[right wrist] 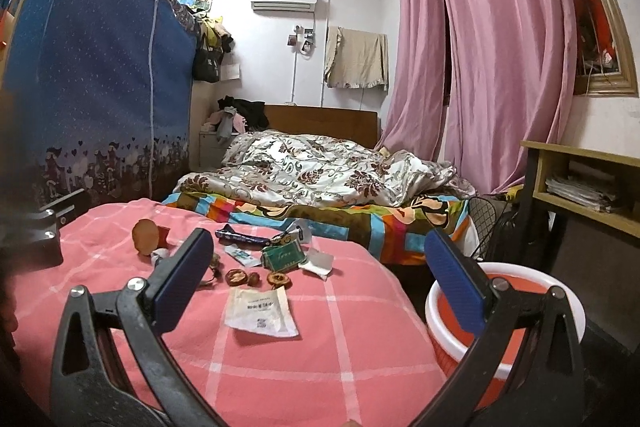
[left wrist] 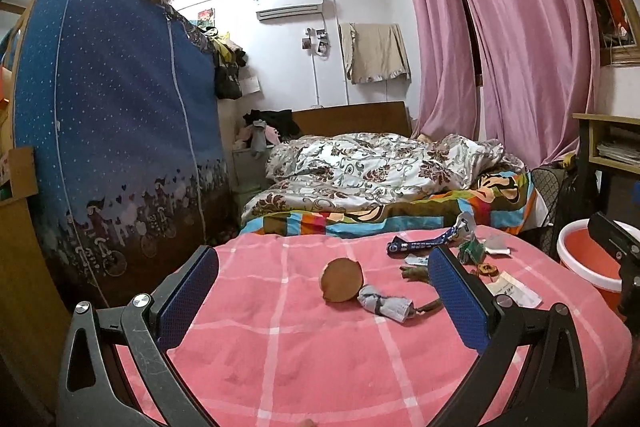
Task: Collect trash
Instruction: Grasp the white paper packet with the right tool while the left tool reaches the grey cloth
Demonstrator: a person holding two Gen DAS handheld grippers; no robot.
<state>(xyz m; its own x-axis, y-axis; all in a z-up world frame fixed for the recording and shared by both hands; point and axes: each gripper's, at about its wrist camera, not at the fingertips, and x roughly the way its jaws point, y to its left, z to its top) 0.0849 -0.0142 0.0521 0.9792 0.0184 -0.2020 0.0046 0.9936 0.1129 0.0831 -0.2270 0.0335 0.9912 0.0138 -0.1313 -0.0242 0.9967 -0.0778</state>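
Left claw (left wrist: pixel 324 267) and right claw (right wrist: pixel 318 247) both gape wide, empty.

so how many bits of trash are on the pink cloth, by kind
brown fruit half: 1
dried brown slices: 3
brown stems: 2
grey paper wad: 1
white paper scraps: 3
green packet: 1
dark blue wrapper: 1
total: 12, as far as shows

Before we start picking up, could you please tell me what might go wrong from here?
1. The flat white packet lies flush on the soft pink blanket, so the open right tongs may pinch cloth with it.
2. The round brown peel could roll away from the open left tongs.
3. The bucket sits beside and below the bed edge; a short release may miss.
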